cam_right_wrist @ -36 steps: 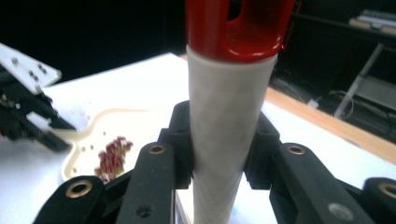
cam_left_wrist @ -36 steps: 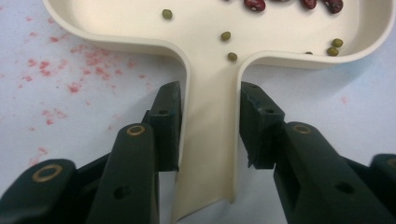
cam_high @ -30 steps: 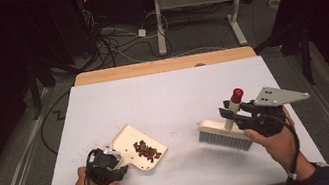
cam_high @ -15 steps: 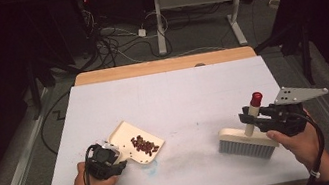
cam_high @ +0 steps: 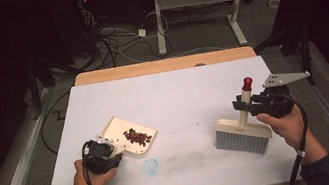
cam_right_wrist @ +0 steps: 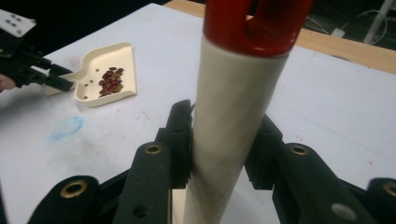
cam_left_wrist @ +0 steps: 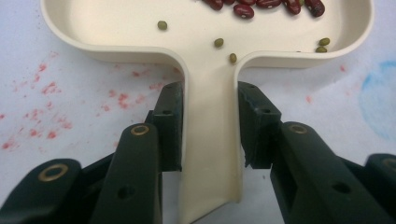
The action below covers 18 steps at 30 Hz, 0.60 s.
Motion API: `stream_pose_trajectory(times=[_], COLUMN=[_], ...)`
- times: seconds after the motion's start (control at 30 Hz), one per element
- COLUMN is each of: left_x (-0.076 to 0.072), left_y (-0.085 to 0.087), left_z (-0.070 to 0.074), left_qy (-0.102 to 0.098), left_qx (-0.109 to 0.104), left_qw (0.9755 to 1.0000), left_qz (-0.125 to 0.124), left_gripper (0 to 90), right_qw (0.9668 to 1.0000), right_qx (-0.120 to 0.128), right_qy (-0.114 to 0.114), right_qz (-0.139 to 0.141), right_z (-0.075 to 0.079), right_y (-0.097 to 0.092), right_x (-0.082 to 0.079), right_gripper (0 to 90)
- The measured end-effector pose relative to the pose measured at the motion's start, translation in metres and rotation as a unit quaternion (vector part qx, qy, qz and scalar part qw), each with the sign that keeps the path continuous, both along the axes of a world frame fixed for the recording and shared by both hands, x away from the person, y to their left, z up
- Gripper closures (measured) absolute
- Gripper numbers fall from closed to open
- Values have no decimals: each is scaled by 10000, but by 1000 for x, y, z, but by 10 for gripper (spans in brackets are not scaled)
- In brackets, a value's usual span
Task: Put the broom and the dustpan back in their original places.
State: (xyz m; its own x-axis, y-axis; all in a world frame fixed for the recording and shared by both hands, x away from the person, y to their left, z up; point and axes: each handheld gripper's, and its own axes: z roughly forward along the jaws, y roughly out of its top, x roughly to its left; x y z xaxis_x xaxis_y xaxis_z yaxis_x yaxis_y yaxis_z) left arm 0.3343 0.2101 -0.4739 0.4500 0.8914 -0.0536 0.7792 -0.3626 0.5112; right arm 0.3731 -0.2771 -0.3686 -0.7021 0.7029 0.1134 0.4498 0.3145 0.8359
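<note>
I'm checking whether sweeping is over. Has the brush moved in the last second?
Yes. The brush, held by the right tool, has gone rightward and toward the person, away from the dustpan and closer to the table's right edge.

Black tongs (cam_left_wrist: 210, 126), brass rivets, dark sleeves (cam_high: 328, 170).

The dustpan (cam_high: 120, 130) is cream, holding dark red beans (cam_high: 137, 136) and a few olive-green ones (cam_left_wrist: 218, 42). The brush (cam_high: 241, 133) is cream with grey bristles and a red handle tip (cam_high: 247, 82). The surface (cam_high: 173, 96) is white, with red speckles (cam_left_wrist: 42, 116) and a pale blue smudge (cam_high: 150, 166). The fingers (cam_left_wrist: 170, 121) are black.
</note>
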Motion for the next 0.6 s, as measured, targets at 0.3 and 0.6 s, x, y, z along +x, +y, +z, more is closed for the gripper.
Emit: stream_pose_trajectory(times=[0.3, 0.6], left_x=[-18, -30], left_y=[-25, -26], left_z=[6, 22], left_qy=[-105, -1104], left_qx=[-234, -350], left_qw=[9989, 9897], left_qz=[-391, -838], left_gripper=[465, 384], right_qw=[9958, 9918], right_qx=[-575, -378], right_qy=[262, -9], right_qz=[-660, -1223], right_z=[-18, -33], right_y=[7, -2], right_x=[53, 78], right_gripper=[584, 507])
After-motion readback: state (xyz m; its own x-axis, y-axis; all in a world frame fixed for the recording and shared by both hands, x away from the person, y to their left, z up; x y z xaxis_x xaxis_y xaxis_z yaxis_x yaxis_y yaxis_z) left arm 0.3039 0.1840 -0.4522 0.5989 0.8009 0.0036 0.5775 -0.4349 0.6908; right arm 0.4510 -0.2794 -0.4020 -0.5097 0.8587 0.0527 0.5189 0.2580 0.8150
